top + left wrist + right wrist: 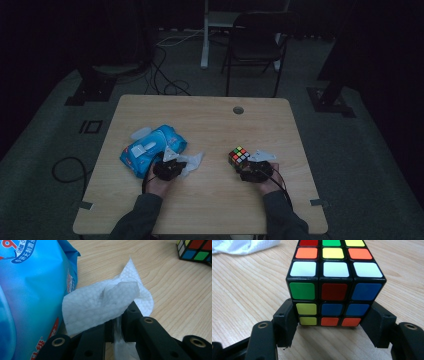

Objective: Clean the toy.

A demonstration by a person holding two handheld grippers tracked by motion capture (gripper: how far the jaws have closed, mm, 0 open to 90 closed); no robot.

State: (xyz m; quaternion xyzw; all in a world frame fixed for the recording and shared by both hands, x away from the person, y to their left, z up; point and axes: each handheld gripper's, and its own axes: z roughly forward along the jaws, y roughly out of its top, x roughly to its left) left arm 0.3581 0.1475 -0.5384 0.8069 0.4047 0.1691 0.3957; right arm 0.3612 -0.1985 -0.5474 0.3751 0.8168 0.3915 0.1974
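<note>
**A Cube and a Wipe on a Wooden Table**

The table [210, 195] is smooth, pale wood in a dark room, with a black chair [255, 42] behind it. The right gripper [332, 322] squeezes a shiny, colorful cube [332, 282]. The left gripper [117, 325] pinches a soft, bumpy white wipe [100, 305] beside a crinkly blue pack [32, 290].

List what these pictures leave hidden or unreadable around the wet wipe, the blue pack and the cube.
- Blue pack: left gripper view's edges cut off its print; high view too dark and small.
- Wet wipe: drapes over the left tongs, hiding the pads, so the grip stays unclear.
- Cube: far and under faces hidden by its own body in the right gripper view; right tongs clamp its lower sides.
</note>
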